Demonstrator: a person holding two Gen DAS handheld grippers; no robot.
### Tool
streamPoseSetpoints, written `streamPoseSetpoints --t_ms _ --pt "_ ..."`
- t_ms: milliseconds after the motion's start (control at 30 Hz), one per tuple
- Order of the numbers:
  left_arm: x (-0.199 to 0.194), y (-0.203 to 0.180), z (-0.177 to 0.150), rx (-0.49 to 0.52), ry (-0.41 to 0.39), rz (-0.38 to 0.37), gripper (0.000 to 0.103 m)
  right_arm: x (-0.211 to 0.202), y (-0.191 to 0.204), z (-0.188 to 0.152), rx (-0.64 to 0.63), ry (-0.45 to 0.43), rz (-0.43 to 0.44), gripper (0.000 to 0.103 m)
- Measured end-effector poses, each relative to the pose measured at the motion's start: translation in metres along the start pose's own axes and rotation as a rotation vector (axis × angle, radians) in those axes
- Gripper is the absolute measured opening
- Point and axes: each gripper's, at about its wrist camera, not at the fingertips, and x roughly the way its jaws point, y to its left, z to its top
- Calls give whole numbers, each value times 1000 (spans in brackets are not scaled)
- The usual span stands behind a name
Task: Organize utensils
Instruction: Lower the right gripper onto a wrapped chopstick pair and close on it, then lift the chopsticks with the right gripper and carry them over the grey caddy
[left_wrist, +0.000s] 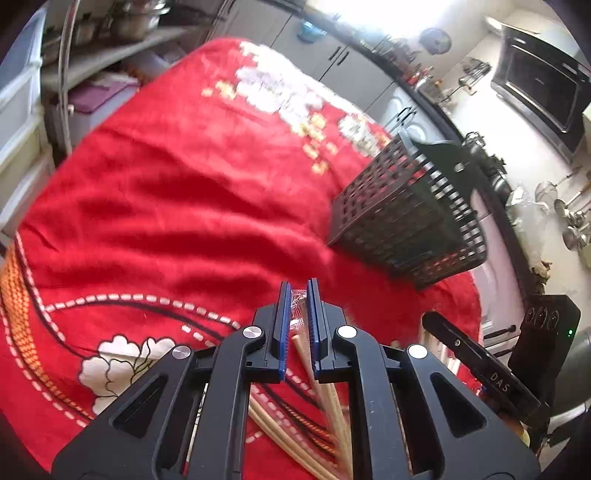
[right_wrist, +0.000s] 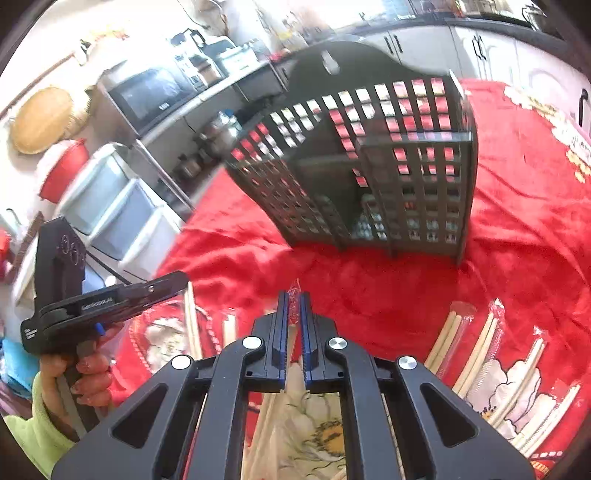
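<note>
I am clamping my left claw (left_wrist: 299, 295) and right claw (right_wrist: 294, 301) on wrapped chopsticks (left_wrist: 300, 334); black basket (right_wrist: 369, 166) at twelve o'clock.

White capital letters "DAS" are printed along the black side of the right gripper (left_wrist: 480, 365), as seen from the left wrist view. In the right wrist view, the left gripper (right_wrist: 110, 301) carries white lettering on its black side bar and a second short label near its rear end; both are too blurred to read. The microwave (right_wrist: 147, 98) bears a small front marking, also illegible.
</note>
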Motion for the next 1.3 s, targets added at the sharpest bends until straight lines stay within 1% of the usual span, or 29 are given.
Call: streamPoseSetpoints --t_ms 67,233,433,500,600,767,1133,1300 --pt "-10 -8 3 20 -24 -7 5 -9 7 3 -10 -23 15 6" --pt "-25 -29 10 63 -56 -30 5 -32 18 8 -32 -82 48 5" --pt "-38 -54 13 125 -85 -49 5 -66 23 16 -51 -168 61 5" --pt "-42 -62 15 146 -95 -54 5 -76 25 19 -60 -198 59 5" --pt "-53 -80 19 187 -134 -61 5 -96 27 24 -85 -261 44 5" --pt "-64 -102 25 245 -179 -71 5 -121 25 28 -111 -336 20 5" --pt "-85 -141 45 317 -249 -115 5 -153 24 47 -131 -454 1 5" --pt "-96 -157 56 340 -282 -137 5 -160 25 58 -137 -493 4 5"
